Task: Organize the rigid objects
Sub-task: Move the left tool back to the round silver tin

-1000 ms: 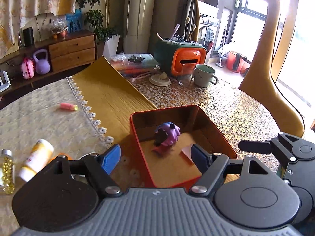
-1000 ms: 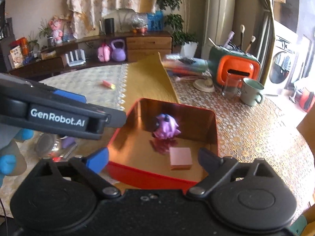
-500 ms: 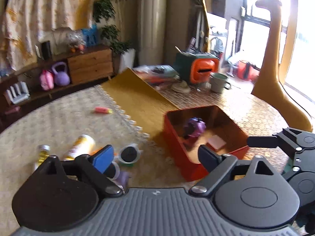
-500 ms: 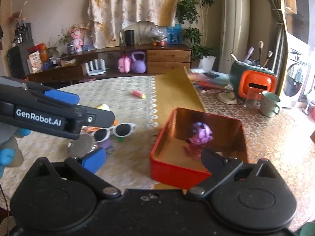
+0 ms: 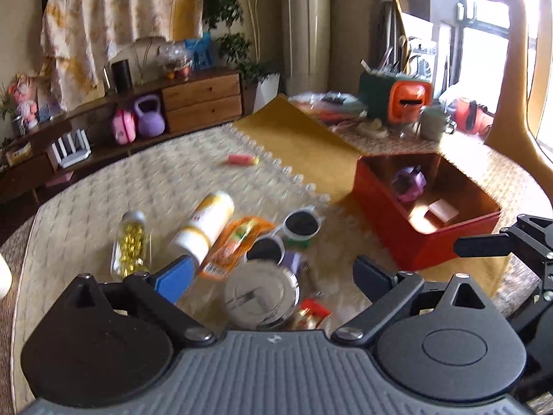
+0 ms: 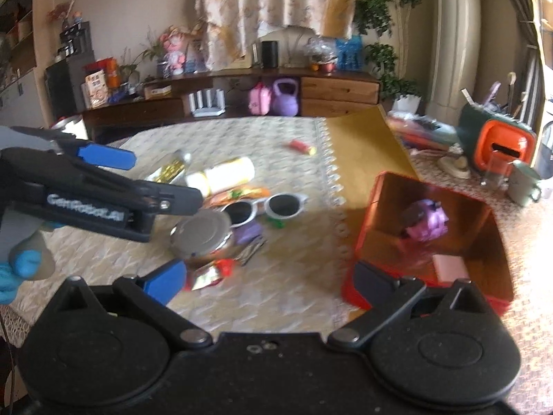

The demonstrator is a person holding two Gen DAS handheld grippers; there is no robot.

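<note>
A red box (image 5: 414, 242) stands at the right on the table, with a purple toy (image 5: 408, 183) and a pink block (image 5: 442, 209) inside. My left gripper (image 5: 271, 275) hovers over a clutter pile, its jaws opening, nothing gripped; a round silver tin (image 5: 261, 294) lies on the cloth below the gap. White sunglasses (image 5: 300, 223), a white bottle (image 5: 207, 224), a capsule bottle (image 5: 131, 242) and an orange packet (image 5: 235, 242) lie just beyond. My right gripper (image 6: 269, 278) is open and empty, between the tin (image 6: 200, 235) and the box (image 6: 359, 235). The left gripper (image 6: 166, 180) reaches in from its left.
A small red sachet (image 6: 211, 273) and a purple bit (image 6: 249, 231) lie by the tin. A pink-red item (image 5: 242, 159) sits farther back on the lace cloth. An orange and green holder (image 5: 408, 98), a mug (image 5: 433, 122) and a glass stand at the table's far right.
Both views have swung left, from over the red box to the clutter pile; the box now sits at the right. The left jaws have spread wider. Both grippers stay empty.
</note>
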